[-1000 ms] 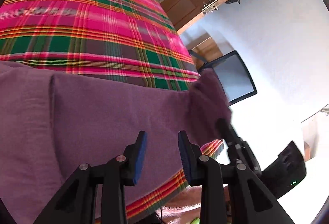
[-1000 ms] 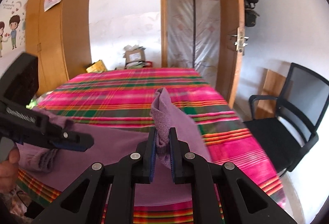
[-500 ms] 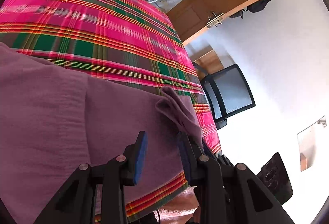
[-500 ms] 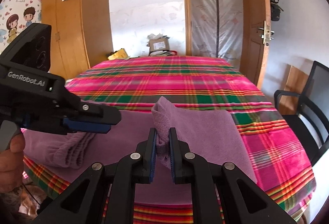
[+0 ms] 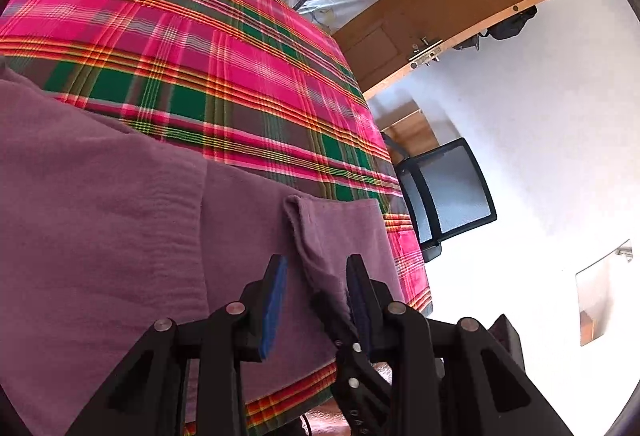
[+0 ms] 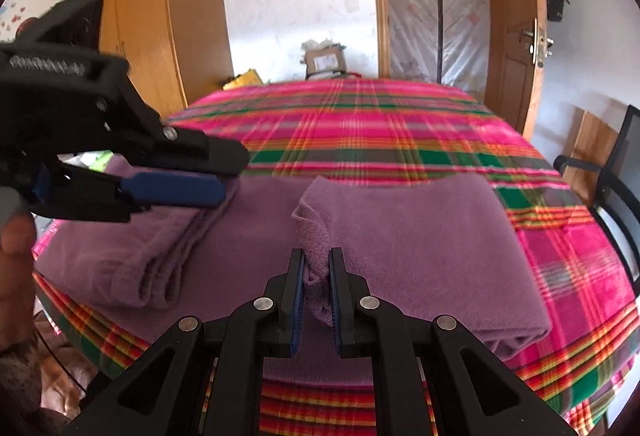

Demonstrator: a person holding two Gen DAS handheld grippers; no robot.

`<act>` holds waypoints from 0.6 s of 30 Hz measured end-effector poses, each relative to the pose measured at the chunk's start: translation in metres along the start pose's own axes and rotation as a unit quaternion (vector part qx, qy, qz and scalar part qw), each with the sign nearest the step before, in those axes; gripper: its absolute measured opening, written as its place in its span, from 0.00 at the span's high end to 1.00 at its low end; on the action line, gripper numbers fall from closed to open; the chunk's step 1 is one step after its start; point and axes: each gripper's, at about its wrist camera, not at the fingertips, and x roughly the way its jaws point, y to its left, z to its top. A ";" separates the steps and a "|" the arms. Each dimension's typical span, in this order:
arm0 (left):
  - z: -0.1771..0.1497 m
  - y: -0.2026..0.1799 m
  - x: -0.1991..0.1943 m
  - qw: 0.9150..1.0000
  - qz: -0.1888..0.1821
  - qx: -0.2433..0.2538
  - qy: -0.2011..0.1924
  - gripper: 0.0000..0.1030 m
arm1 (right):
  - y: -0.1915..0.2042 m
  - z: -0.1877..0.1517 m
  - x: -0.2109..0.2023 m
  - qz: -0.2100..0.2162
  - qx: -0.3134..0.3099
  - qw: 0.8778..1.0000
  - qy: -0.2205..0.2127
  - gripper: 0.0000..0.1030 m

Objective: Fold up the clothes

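A purple garment (image 6: pixel 400 236) lies folded on the plaid-covered bed (image 6: pixel 380 124). My right gripper (image 6: pixel 316 264) holds a raised fold of its edge, with its jaws slightly parted around the cloth. My left gripper (image 5: pixel 316 268) is open and empty above the garment (image 5: pixel 120 216), with the right gripper's held fold between its fingers in that view. In the right wrist view the left gripper (image 6: pixel 216 172) hovers over a bunched sleeve at the left.
A black office chair (image 5: pixel 444 196) stands right of the bed (image 5: pixel 200 56). A wooden door (image 6: pixel 520 36) and wardrobe (image 6: pixel 140 28) line the far wall. A cardboard box (image 6: pixel 324 60) sits beyond the bed.
My right gripper has carried the fold left and down onto the garment and loosened its jaws slightly. My left gripper has shifted over the cloth and stays open.
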 end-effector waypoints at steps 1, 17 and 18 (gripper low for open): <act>0.000 0.001 0.000 1.000 0.000 -0.001 0.000 0.70 | 0.000 -0.002 0.002 -0.002 0.000 1.000 0.005 0.89; -0.001 0.017 -0.017 1.000 -0.004 -0.020 -0.014 0.70 | 0.015 0.007 0.000 0.008 -0.003 1.000 -0.010 0.89; -0.001 0.019 -0.018 1.000 -0.004 -0.022 -0.015 0.70 | 0.015 0.004 0.003 0.011 -0.001 1.000 -0.003 0.89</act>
